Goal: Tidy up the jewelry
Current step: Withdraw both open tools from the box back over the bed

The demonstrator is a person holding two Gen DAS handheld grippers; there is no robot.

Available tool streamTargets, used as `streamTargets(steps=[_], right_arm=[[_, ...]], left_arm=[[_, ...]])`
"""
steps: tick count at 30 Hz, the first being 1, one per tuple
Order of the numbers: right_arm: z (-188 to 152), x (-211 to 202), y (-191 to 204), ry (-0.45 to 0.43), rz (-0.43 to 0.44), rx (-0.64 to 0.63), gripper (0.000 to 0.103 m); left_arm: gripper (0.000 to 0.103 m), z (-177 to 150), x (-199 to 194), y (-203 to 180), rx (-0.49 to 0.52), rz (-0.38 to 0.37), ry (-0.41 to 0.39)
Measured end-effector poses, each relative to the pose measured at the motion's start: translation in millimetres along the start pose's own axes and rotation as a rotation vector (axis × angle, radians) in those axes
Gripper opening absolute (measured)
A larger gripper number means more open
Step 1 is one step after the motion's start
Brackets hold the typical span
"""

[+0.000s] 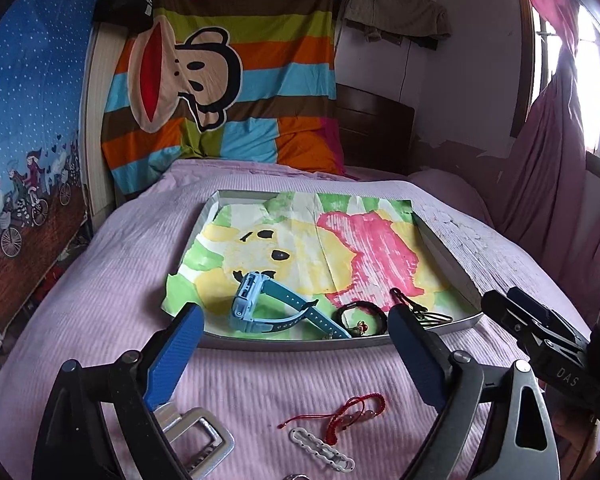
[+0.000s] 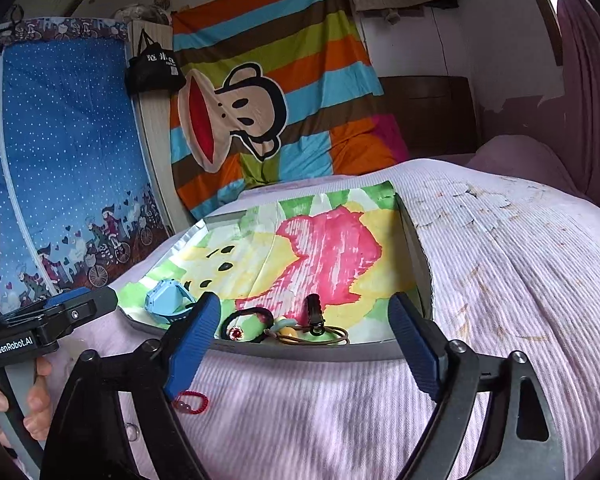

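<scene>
A grey tray [image 1: 448,256] lined with a painted paper lies on the pink bed. In it are a blue watch [image 1: 256,304], a black bracelet with a red bead [image 1: 360,316], a black clip [image 1: 404,298] and brown hair ties [image 2: 320,334]. On the bedspread in front of the tray lie a red cord bracelet [image 1: 352,412], a white chain clip [image 1: 320,444] and a silver buckle [image 1: 204,436]. My left gripper [image 1: 296,344] is open and empty above these loose pieces. My right gripper [image 2: 304,340] is open and empty at the tray's near edge [image 2: 300,350]. The red bracelet [image 2: 192,400] peeks out beside its left finger.
The pink bedspread [image 2: 500,280] spreads right of the tray. A striped monkey blanket [image 1: 220,80] hangs behind the bed, with a blue curtain [image 1: 28,120] to the left. The right gripper's body [image 1: 540,336] shows at the right of the left wrist view.
</scene>
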State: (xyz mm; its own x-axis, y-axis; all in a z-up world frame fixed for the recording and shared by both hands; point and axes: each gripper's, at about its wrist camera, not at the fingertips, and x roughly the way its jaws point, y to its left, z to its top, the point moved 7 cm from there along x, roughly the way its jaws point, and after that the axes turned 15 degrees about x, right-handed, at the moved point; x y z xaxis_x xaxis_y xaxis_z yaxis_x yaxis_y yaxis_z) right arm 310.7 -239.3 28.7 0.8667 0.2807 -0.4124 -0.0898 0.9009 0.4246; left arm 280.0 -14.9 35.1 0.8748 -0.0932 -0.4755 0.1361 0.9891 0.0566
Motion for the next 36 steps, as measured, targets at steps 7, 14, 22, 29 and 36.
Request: streamTargets(steps=[7, 14, 22, 29, 36], right_arm=[[-6, -34, 13, -0.076, 0.026, -0.024, 0.101], [-19, -70, 32, -0.149, 0.056, -0.064, 0.102], [-32, -108, 50, -0.190, 0.096, -0.091, 0.102], [-50, -119, 60, -0.140, 0.117, -0.087, 0.102], [-70, -118, 67, -0.086, 0.127, -0.098, 0.102]], left_arm=[[0.103, -9, -38, 9, 0.015, 0.070, -0.101], [0.103, -22, -66, 13, 0.046, 0.100, -0.142], [0.103, -31, -97, 8, 0.107, 0.139, -0.189], [0.103, -50, -109, 20, 0.069, 0.132, -0.159], [0.103, -72, -115, 31, 0.012, 0.121, -0.119]])
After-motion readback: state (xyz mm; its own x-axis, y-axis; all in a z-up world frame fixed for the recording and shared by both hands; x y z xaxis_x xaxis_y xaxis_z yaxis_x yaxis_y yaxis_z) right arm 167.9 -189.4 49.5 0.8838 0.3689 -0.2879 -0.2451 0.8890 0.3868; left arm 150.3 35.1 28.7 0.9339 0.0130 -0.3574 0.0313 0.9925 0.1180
